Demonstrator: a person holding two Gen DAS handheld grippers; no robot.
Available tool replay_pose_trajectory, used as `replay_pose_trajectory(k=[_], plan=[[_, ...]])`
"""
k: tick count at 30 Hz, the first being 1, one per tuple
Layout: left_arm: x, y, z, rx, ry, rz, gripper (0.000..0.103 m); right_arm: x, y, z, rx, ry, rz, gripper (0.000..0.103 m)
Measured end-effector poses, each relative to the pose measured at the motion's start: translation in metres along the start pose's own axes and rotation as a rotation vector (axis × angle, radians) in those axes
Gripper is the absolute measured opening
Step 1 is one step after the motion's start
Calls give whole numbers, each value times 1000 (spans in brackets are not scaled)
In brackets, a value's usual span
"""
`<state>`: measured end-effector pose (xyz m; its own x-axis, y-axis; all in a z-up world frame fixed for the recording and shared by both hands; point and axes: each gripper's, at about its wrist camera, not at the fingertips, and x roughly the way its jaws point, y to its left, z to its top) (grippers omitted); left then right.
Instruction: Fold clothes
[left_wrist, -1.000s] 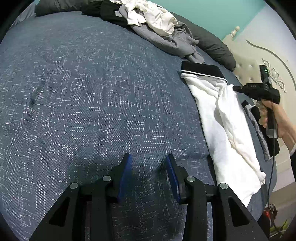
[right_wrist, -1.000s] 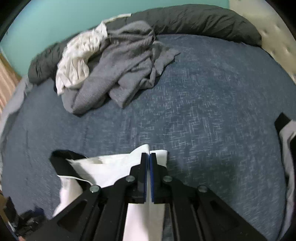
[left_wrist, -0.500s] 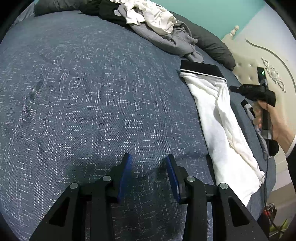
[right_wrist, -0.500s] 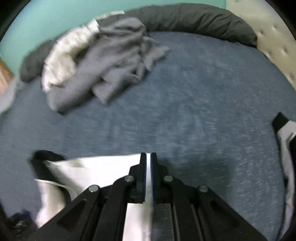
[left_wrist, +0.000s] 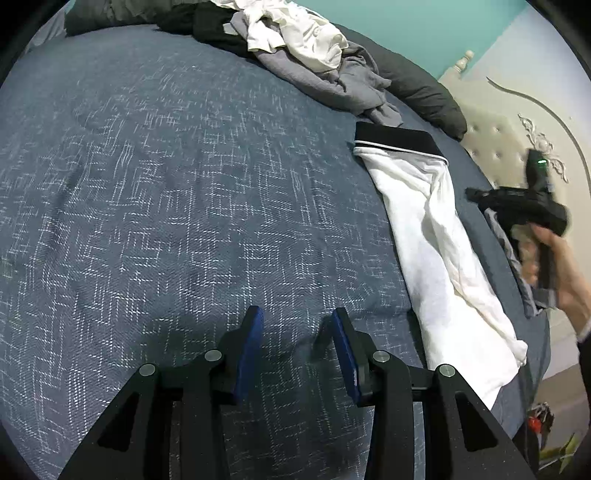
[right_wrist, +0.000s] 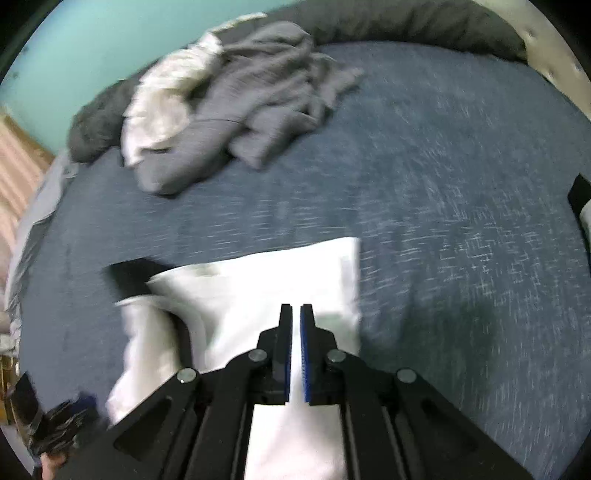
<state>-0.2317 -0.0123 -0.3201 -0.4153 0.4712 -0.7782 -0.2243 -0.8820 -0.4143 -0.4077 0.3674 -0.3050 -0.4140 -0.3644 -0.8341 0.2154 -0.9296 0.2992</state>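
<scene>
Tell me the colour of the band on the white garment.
Black band with a thin white stripe; clearest in the left wrist view.

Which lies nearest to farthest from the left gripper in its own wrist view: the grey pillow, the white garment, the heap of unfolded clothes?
From the left gripper:
1. white garment, just right.
2. heap of unfolded clothes, far ahead.
3. grey pillow, behind the heap, by the headboard.

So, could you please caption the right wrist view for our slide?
Right gripper shut on the white garment above the blue bedspread, unfolded clothes pile beyond.
</scene>
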Motion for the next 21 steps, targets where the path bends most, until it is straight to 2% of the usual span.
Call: replay_pose_trajectory(k=[1,3,4,11,17,18,19,21], plan=[[-1,0,0,-3,0,-2,42,-7,11,-6,-17,-3,25,7],[-3,-1,0,-2,-3,-2,42,-14,36,-21,-62,12,78,24],[-4,-1,0,-1,-5,-2,42,-15,52,-29,-97,27,91,38],[-9,1,1,2,-24,5,45,-3,122,-72,-239,118,134,44],[-9,5,1,-7,-22,-4,45,23,136,-83,-289,136,7,43],[-8,5,1,-7,-22,-6,45,24,137,-85,-298,136,-8,38],[-8,4,1,-8,-22,-8,45,26,138,-86,-305,138,-14,22],[-8,4,1,-8,-21,-14,45,29,140,-87,-327,147,-15,10]])
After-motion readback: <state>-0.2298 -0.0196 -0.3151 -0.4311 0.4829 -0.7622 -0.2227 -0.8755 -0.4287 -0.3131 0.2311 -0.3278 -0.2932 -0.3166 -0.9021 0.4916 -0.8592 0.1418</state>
